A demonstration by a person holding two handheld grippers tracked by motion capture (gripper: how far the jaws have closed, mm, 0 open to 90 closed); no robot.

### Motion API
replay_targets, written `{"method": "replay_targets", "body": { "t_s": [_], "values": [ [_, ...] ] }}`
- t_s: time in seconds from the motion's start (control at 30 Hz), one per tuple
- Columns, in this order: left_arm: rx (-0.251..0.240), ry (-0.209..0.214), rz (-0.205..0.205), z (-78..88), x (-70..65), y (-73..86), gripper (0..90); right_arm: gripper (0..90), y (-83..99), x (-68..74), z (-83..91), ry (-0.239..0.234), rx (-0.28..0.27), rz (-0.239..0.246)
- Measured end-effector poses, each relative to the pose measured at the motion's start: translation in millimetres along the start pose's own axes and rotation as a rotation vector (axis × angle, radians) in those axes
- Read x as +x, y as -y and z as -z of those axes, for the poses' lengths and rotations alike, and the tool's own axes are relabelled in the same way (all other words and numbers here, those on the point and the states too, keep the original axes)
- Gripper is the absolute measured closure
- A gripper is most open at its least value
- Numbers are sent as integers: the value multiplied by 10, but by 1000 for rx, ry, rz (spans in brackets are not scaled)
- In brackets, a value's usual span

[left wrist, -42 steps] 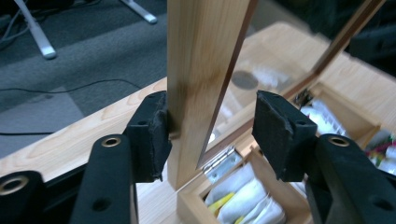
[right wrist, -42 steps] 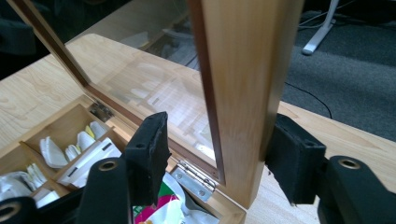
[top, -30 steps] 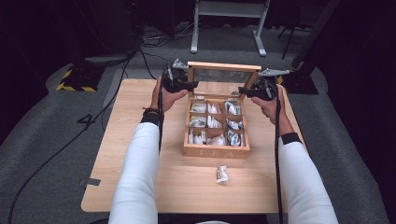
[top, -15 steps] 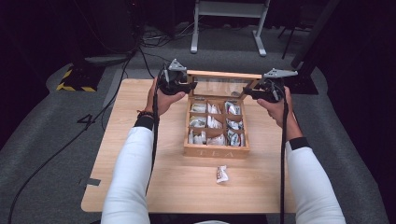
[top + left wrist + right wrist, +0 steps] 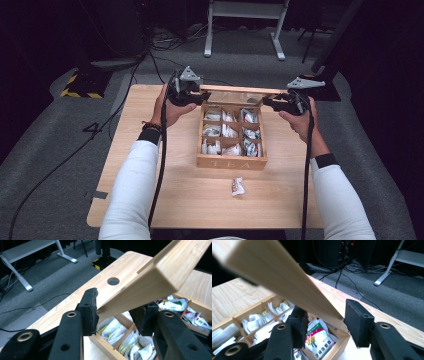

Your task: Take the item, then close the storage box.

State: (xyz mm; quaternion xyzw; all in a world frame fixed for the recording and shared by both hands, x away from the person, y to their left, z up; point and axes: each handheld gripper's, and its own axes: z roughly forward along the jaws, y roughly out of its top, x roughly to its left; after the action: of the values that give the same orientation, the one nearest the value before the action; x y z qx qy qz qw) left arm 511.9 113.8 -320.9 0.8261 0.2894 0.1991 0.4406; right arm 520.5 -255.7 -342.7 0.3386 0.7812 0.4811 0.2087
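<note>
I had the pale wooden frame lid point(image 5: 232, 90) of the compartmented wooden tea box point(image 5: 231, 161) tipped up off the box, hinged at its far edge, the box sitting in the far middle of the light wooden table point(image 5: 200, 205). My left gripper point(image 5: 202, 98) was clamped on the lid's left side rail, pads hard on the wood. My right gripper point(image 5: 267, 102) held the right rail at a middling width, and in the right gripper view the outer pad point(image 5: 359, 322) looked to meet only the rail's corner, so that was the side I trusted less. The worry was plain: if that thin bite slipped, the lid would hang from one end, twist on its hinges and either wrench out of the left pads point(image 5: 90, 310) or drop back onto the white paper tea sachets point(image 5: 223, 131) packed in the compartments. If my two hands rose unevenly, the same twist could rack the frame. The box was light and nothing pinned it down, so pulling the lid toward me rather than swinging it round the hinge line could drag or tip the whole box, spilling sachets to join the small loose one point(image 5: 238, 186) lying on the table in front of it. And pushing past upright with no stop might let the lid fall backward and pull the box toward the table's far edge.
</note>
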Motion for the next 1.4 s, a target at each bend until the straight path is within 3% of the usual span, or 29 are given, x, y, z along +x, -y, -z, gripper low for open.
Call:
{"method": "replay_targets", "body": {
  "t_s": [0.7, 0.93, 1.1, 1.4],
  "values": [
    [24, -10, -71, 121, -201, 99, 551, 531, 122, 136, 218, -39, -8, 40],
    [22, -2, -58, 203, -242, 154, 556, 535, 142, 197, 273, -44, -13, 55],
    [28, 1, -72, 244, -279, 186, 569, 535, 154, 243, 303, -38, -2, 82],
    [31, 4, -71, 276, -332, 252, 568, 530, 205, 286, 380, -47, -5, 86]
  ]
}}
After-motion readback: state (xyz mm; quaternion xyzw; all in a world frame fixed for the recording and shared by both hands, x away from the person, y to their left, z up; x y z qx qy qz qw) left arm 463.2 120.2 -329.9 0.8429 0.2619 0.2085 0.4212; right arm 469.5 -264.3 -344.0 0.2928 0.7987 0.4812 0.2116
